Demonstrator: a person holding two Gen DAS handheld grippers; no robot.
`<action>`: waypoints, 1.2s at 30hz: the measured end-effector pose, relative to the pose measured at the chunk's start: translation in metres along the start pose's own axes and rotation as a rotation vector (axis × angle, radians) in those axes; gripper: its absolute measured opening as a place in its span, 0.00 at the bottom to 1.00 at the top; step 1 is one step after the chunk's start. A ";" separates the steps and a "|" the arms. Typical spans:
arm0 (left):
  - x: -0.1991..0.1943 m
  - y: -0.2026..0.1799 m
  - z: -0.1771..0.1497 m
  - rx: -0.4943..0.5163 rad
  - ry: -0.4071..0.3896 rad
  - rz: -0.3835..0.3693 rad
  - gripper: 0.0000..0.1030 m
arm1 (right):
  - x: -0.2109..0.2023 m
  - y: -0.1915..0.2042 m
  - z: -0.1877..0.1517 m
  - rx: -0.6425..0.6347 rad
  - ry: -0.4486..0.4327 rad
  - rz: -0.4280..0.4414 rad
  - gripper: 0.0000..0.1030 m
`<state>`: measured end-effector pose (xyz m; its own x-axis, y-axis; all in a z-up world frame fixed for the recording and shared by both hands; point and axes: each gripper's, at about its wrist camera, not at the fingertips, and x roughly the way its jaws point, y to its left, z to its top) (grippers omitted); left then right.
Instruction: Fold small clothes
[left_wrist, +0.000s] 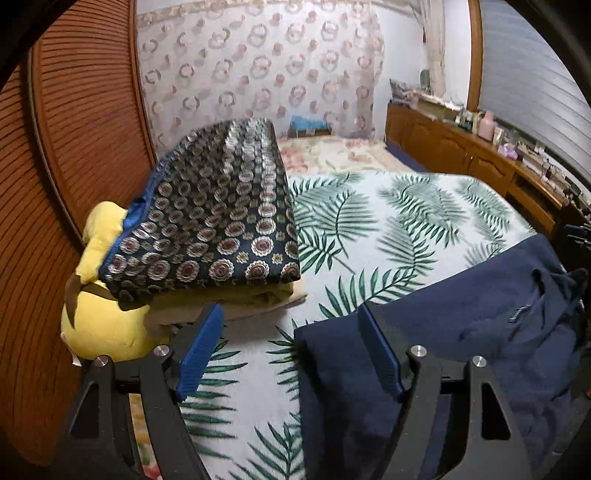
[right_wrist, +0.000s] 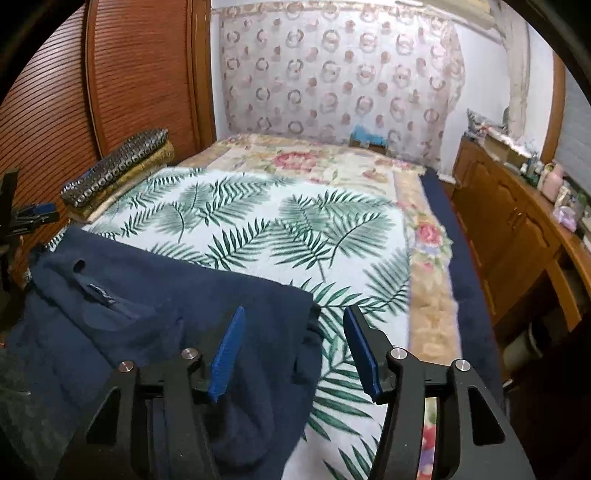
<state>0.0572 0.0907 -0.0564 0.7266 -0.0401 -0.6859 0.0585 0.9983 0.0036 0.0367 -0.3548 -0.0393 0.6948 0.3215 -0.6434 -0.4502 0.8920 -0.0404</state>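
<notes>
Bed (right_wrist: 432, 332): covered by a white blanket with green fern leaves (right_wrist: 280, 221), a floral cover showing beyond and beside it.
Wardrobe door (left_wrist: 81, 110): brown, slatted, along the left of the bed.
Sideboard (right_wrist: 517, 229): wooden, at the right, with small bottles and jars on top, too blurred to read.
Navy garment (right_wrist: 155, 295): lies crumpled on the fern blanket at the near edge; a small neck label (right_wrist: 101, 293) shows, its writing illegible.
Folded patterned blanket (left_wrist: 218, 214): dark with round medallions, stacked on tan cloth by the wardrobe.
Yellow plush toy (left_wrist: 103, 325): beside that stack.
Left gripper (left_wrist: 291, 343): fingers wide, nothing between them, right pad over the garment's edge.
Right gripper (right_wrist: 293, 350): fingers apart, empty, straddling the garment's right edge.
</notes>
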 end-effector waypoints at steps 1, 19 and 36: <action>0.005 0.000 0.000 0.002 0.014 -0.001 0.73 | 0.008 -0.002 -0.001 0.002 0.014 0.005 0.56; 0.049 0.007 -0.015 -0.012 0.165 -0.112 0.67 | 0.071 -0.024 0.012 0.039 0.146 0.071 0.57; 0.047 -0.011 -0.011 0.023 0.170 -0.172 0.19 | 0.077 -0.019 0.011 -0.013 0.162 0.124 0.48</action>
<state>0.0826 0.0782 -0.0966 0.5787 -0.1993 -0.7908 0.1883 0.9761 -0.1083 0.1051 -0.3432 -0.0795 0.5352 0.3721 -0.7584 -0.5344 0.8444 0.0372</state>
